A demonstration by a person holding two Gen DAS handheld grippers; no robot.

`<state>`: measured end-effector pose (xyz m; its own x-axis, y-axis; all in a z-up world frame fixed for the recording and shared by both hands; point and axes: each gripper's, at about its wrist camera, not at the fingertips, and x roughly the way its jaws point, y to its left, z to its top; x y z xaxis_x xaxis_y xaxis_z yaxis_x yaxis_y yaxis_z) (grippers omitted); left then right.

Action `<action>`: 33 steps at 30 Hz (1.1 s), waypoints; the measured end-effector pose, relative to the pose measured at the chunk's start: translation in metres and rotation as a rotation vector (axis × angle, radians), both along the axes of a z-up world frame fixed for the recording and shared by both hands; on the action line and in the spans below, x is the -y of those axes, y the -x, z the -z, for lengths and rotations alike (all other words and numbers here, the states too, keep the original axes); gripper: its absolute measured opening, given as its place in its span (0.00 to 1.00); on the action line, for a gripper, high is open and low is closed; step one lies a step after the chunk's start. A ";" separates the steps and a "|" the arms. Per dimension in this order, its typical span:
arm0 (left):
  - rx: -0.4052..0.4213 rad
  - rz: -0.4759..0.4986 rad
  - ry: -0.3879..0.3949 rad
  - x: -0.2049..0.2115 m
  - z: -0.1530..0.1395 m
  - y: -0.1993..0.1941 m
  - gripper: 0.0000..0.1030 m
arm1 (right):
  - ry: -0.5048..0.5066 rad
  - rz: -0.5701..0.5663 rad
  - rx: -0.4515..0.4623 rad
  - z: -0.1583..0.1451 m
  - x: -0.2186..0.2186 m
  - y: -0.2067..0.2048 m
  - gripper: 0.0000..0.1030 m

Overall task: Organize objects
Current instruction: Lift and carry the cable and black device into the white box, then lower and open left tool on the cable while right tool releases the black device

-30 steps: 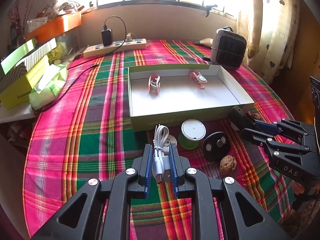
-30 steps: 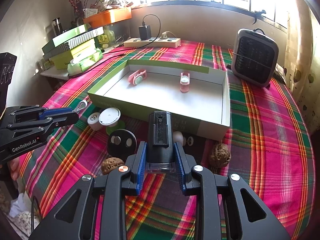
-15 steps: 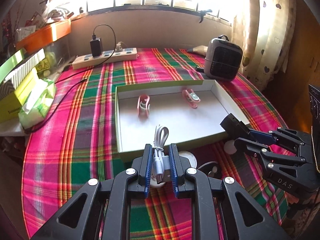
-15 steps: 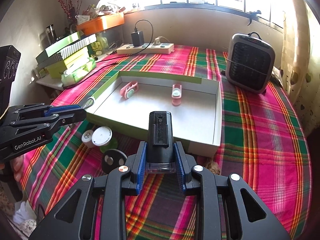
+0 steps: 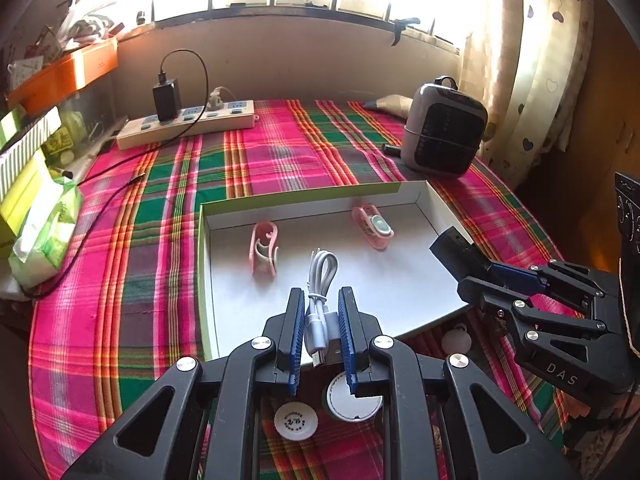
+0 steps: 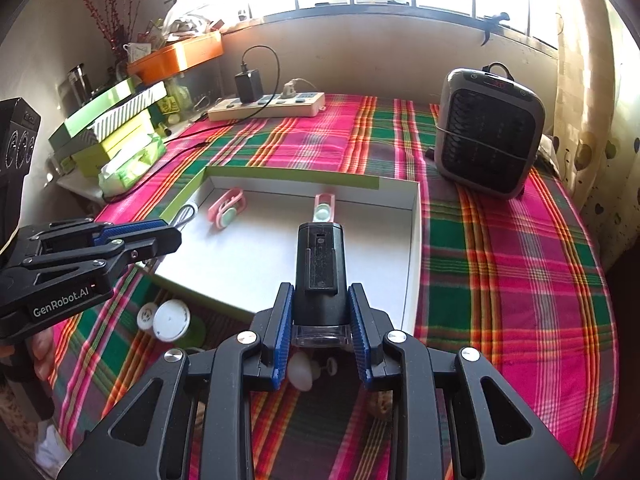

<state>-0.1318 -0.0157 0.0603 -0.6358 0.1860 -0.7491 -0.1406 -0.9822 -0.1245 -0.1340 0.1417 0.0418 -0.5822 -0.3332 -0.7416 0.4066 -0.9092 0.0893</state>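
A bundled white USB cable (image 5: pixel 320 292) is clamped between the blue pads of my left gripper (image 5: pixel 321 334), which hangs over the near edge of the open white box (image 5: pixel 400 280). My right gripper (image 6: pixel 320 332) is shut on a black block-shaped device (image 6: pixel 319 268), held above the box's near side (image 6: pixel 414 264). Two pink clips lie inside the box, one (image 5: pixel 262 250) to the left and one (image 5: pixel 374 226) further right. From the left wrist view the right gripper (image 5: pixel 504 276) shows at the box's right corner with the black device (image 5: pixel 456 250) in it.
Loose items sit on the plaid cloth in front of the box: a white-lidded green spool (image 5: pixel 352 402), a small white cap (image 5: pixel 296 422), a white ball (image 5: pixel 456 340). A grey heater (image 6: pixel 490 144), power strip (image 6: pixel 268 106) and stacked boxes (image 6: pixel 112 132) stand behind.
Both grippers have moved forward and a little up, from over the loose items to over the box's near edge. Each keeps its hold.
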 end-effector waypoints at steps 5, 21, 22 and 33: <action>0.010 0.013 0.004 -0.003 0.002 0.018 0.15 | -0.008 0.021 0.010 0.001 -0.001 0.016 0.28; 0.070 0.034 -0.004 -0.011 0.019 0.072 0.15 | -0.014 0.073 0.076 0.016 0.000 0.068 0.28; 0.075 0.035 -0.001 -0.012 0.020 0.075 0.15 | -0.017 0.075 0.080 0.017 0.001 0.070 0.28; 0.125 0.038 0.000 -0.013 0.035 0.098 0.15 | -0.034 0.091 0.113 0.028 0.002 0.087 0.28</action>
